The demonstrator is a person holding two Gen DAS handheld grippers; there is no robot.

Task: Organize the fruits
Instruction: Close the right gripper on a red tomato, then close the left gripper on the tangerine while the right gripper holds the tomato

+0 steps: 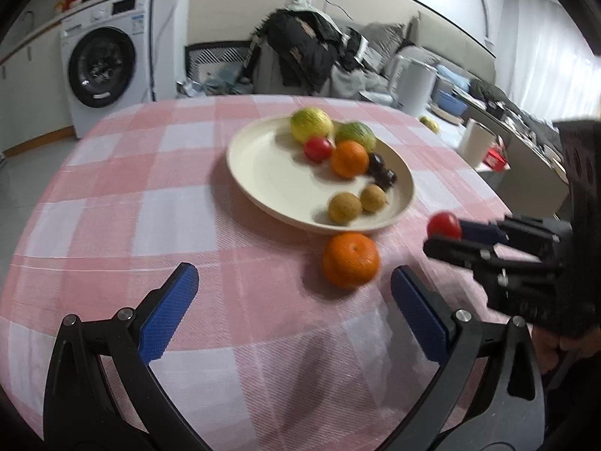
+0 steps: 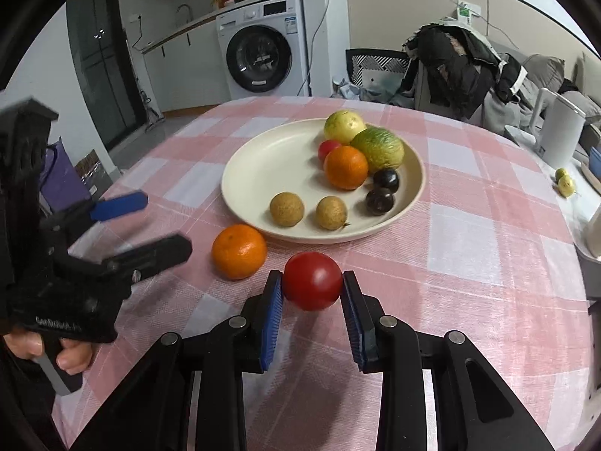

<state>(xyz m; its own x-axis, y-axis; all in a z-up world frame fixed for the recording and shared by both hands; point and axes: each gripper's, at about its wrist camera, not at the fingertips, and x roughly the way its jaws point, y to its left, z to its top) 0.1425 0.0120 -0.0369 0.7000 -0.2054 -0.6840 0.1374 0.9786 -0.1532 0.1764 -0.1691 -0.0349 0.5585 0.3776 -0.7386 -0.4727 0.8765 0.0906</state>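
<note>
My right tongs [image 2: 311, 287] clamped a tomato [image 2: 311, 281]; left tongs [image 1: 295, 293] stood apart near the loose orange [image 1: 350, 259]. The plate [image 2: 263, 161] held eight fruits.

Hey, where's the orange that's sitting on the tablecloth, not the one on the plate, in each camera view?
Left wrist: the loose orange lies centre, just below the plate rim, ahead of the open left gripper.
Right wrist: the loose orange lies left of centre, beside the plate.
Shared landmark: the plate.
</note>
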